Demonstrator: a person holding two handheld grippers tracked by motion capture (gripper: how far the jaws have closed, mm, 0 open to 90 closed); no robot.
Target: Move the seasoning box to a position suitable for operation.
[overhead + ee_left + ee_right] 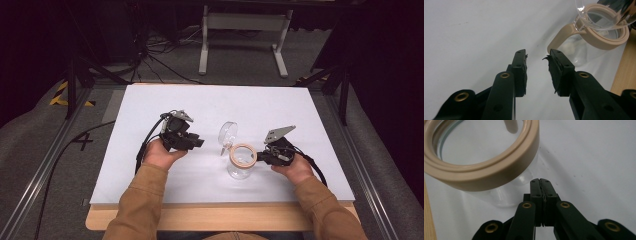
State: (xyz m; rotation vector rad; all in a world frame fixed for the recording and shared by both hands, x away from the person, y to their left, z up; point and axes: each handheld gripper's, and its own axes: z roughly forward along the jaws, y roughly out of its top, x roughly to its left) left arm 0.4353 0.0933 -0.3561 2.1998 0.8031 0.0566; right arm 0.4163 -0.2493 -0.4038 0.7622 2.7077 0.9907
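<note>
A clear glass jar (pixel 240 167) with a beige ring collar (pixel 243 154) stands near the table's front middle, its clear hinged lid (pixel 228 134) flipped open and standing up at its back left. In the left gripper view the jar (pixel 584 51) sits ahead and to the right, with the lid (pixel 599 15) raised and the beige latch arm (pixel 560 42) hanging down. My left gripper (pixel 197 142) is open, left of the jar and apart from it. My right gripper (pixel 260 157) is shut with nothing between its jaws, its tip right beside the jar's collar (pixel 486 170).
The white table top (pixel 220 107) lies on a wooden board (pixel 200 217) whose edge shows along the front. Beyond the table are a white stand's legs (pixel 242 40), floor cables (pixel 160 55) and dark frame bars at both sides.
</note>
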